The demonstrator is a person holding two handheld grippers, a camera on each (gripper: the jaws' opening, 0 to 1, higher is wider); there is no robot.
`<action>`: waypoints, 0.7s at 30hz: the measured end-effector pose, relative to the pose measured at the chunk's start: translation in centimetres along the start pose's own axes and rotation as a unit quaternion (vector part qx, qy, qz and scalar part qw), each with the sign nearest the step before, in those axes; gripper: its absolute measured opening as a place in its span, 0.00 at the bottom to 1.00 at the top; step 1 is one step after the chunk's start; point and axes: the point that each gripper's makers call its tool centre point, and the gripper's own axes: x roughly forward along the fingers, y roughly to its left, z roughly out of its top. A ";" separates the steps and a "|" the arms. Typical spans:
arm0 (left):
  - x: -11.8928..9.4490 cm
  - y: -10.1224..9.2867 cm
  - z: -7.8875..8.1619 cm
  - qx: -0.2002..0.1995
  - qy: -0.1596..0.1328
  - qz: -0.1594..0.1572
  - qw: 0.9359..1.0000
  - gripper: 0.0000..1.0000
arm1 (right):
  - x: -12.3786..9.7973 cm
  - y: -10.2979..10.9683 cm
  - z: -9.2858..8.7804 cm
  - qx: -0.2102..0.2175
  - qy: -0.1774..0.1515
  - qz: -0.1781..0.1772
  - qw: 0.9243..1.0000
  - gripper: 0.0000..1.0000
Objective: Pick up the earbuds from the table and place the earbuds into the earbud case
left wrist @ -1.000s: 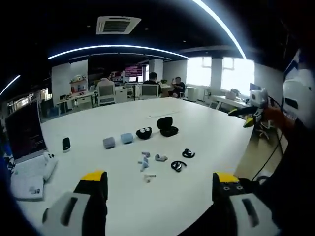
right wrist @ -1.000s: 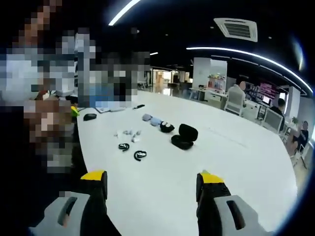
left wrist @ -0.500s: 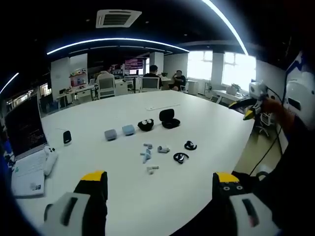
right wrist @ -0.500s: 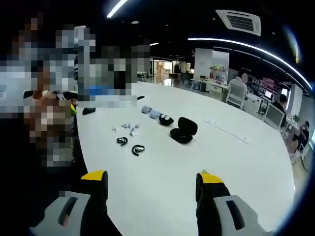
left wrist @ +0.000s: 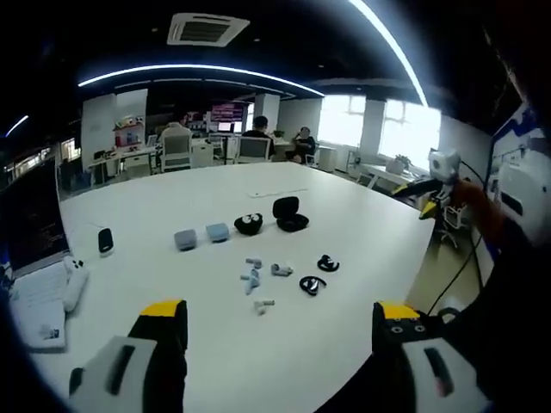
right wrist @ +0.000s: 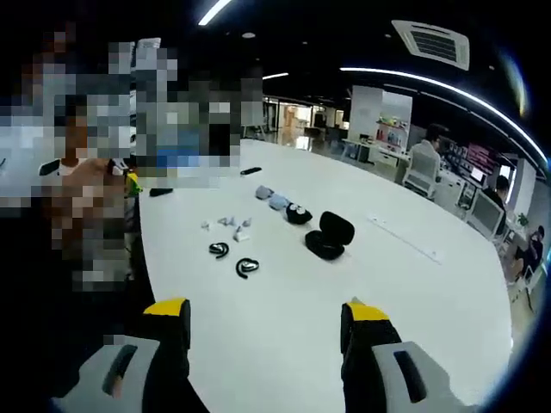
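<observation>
While both pairs of tongs hang above the near edge of the large white oval table (left wrist: 344, 215), each stands wide open with nothing between its yellow-tipped jaws: the left tongs (left wrist: 280, 323) in the left gripper view, the right tongs (right wrist: 265, 318) in the right gripper view.

Two black ear-hook earbuds (left wrist: 312, 285) lie near each other on the table in the left gripper view, one (left wrist: 327, 263) slightly farther and to the right of the other; in the right gripper view the same pair shows as two black loops (right wrist: 247, 268), (right wrist: 219, 249). Beyond them, the open black earbud case (left wrist: 291, 215) sits with its lid raised, well apart from the earbuds; it shows also in the right gripper view (right wrist: 330, 236).

Just left of that case sits a second, round black case (left wrist: 249, 225) with two white earbuds in it. Left again are two closed pale blue cases (left wrist: 217, 232), (left wrist: 185, 240) side by side. Several small white and grey earbuds (left wrist: 256, 280) are scattered between the blue cases and the black ear-hook pair; I count about four, though they are too small to be sure. A small black box-like object (left wrist: 105, 240) stands farther left, and a white controller-like object (left wrist: 73, 282) lies at the table's left edge.

Nothing stands between the tongs and the earbuds. Far off, people sit at desks (left wrist: 250, 146).
</observation>
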 end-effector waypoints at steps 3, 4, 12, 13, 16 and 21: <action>0.6 0.6 0.5 -0.015 -0.006 -0.012 1.000 0.88 | 0.3 0.0 0.2 -0.003 -0.001 0.003 1.000 0.69; 0.8 0.8 0.6 -0.019 -0.007 -0.016 1.000 0.88 | 0.3 0.0 0.3 -0.004 -0.001 0.004 1.000 0.69; 2.3 3.0 1.3 -0.017 -0.005 -0.012 1.000 0.88 | 1.5 0.3 2.0 -0.033 -0.002 0.019 0.999 0.69; 2.4 3.6 1.6 -0.015 -0.012 0.001 1.000 0.88 | 1.7 0.2 2.2 -0.038 -0.001 0.020 0.999 0.69; 2.7 3.8 1.9 -0.015 -0.018 -0.005 1.000 0.88 | 2.4 0.3 3.2 -0.056 -0.001 0.027 0.998 0.69; 3.2 4.6 2.6 -0.020 -0.038 -0.001 0.999 0.88 | 4.1 0.1 4.8 -0.106 0.008 0.028 0.994 0.68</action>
